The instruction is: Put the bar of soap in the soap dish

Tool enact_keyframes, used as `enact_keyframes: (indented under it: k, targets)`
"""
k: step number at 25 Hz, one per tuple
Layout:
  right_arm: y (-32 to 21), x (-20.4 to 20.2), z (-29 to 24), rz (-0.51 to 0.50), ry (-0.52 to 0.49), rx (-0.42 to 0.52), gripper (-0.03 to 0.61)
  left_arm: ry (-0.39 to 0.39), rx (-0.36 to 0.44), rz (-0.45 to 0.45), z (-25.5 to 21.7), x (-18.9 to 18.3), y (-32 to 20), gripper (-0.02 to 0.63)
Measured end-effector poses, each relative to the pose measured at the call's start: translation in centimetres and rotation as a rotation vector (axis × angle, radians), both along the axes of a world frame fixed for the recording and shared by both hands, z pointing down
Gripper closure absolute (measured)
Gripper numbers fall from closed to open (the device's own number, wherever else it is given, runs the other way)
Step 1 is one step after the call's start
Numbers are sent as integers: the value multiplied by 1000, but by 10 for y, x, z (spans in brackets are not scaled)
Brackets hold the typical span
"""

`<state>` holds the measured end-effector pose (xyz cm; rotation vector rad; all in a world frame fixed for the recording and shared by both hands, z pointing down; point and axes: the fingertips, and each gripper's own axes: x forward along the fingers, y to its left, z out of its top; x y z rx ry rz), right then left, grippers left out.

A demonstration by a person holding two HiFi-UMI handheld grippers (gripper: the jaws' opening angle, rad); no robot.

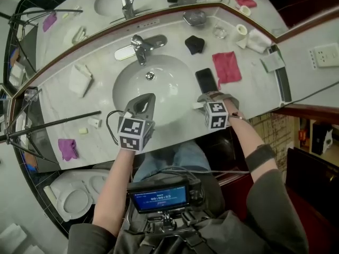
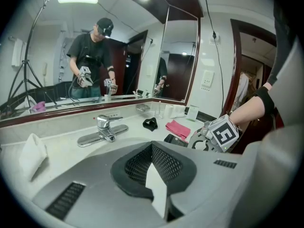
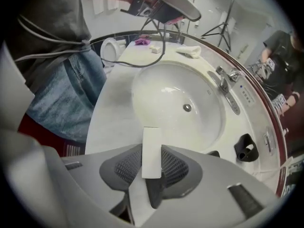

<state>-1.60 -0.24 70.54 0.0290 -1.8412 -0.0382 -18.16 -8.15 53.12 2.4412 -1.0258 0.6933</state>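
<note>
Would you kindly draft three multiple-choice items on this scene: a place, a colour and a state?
1. Where does the black phone lie?
A. on the floor
B. on the counter, right of the basin
C. on the toilet lid
2. What colour is the cloth beside the phone?
A. pinkish red
B. green
C. yellow
3. What does the right gripper hold?
A. nothing
B. a glass
C. a white bar of soap
Answers: B, it lies beside the basin; A, plain in the head view; C, its jaws clamp the bar.
</note>
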Motion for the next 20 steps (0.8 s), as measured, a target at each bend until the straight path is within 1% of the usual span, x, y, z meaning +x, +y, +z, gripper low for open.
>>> enact_keyframes:
  k: [5,13,17,20]
  targets:
    - [-34,-12,-24,215,-153,-18,439,-6,4,14,2,5,-12,614]
    - [-91,-24,-57,571,-408,-75,439,-22,18,38,5,15,-39,614]
    - [-134,-16,-65,790,-562,-77,439,-28,41,57,1,26,-61,614]
    - [-170,-11,-82,981,-708,-92,439,-32,62,72,-3,37,-81,614]
